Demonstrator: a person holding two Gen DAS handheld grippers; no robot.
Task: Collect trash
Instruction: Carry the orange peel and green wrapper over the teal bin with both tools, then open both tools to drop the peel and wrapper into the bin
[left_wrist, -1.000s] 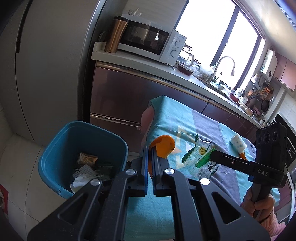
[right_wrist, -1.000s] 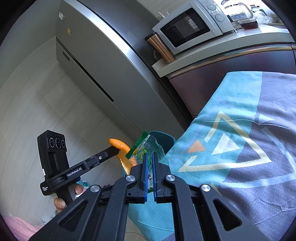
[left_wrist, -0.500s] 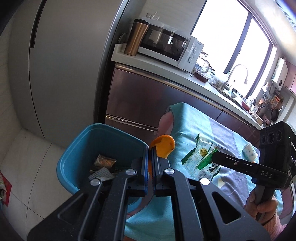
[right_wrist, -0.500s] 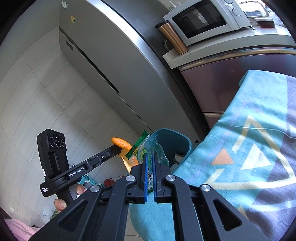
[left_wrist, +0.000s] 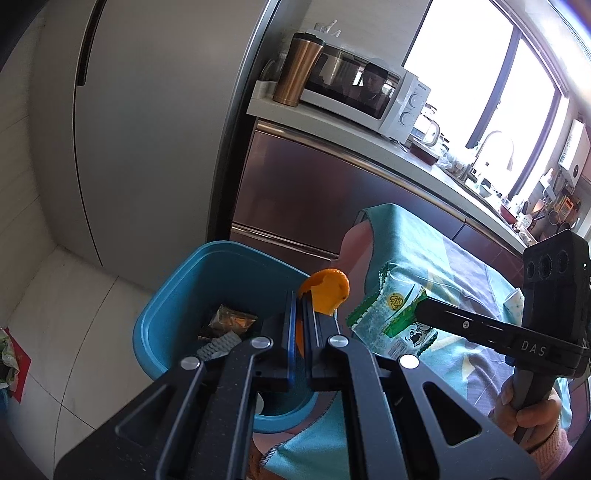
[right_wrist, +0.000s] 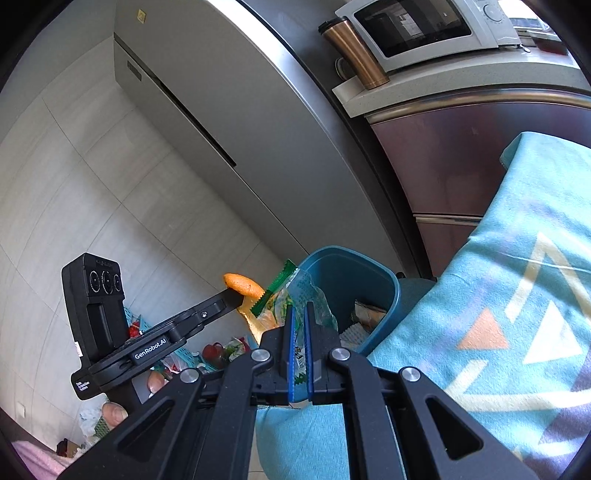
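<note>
In a sunlit kitchen, the left gripper (left_wrist: 300, 299), rising from the bottom centre of its own view, is clamped on a curl of orange peel (left_wrist: 327, 291) that sticks up above its fingertips. The peel hangs over the near rim of a blue bin (left_wrist: 173, 306) at lower centre, which already contains wrappers and crumpled paper.

At the right of that same view, the right gripper (left_wrist: 419, 310) pinches a green and clear snack wrapper (left_wrist: 388, 317) just beside the peel, above the edge of a table draped in a teal patterned cloth (left_wrist: 413, 243). A hand (left_wrist: 524, 410) in a pink sleeve grips its handle at lower right.

From the right wrist view, the wrapper (right_wrist: 295, 295) is squeezed between the closed fingers at bottom centre, with the bin (right_wrist: 354, 273) just behind it and the peel (right_wrist: 243, 284) to its left. A white microwave (left_wrist: 365, 99) and a copper tumbler (left_wrist: 297, 70) stand on the counter at the top of the frame, next to a grey refrigerator (left_wrist: 147, 110).
</note>
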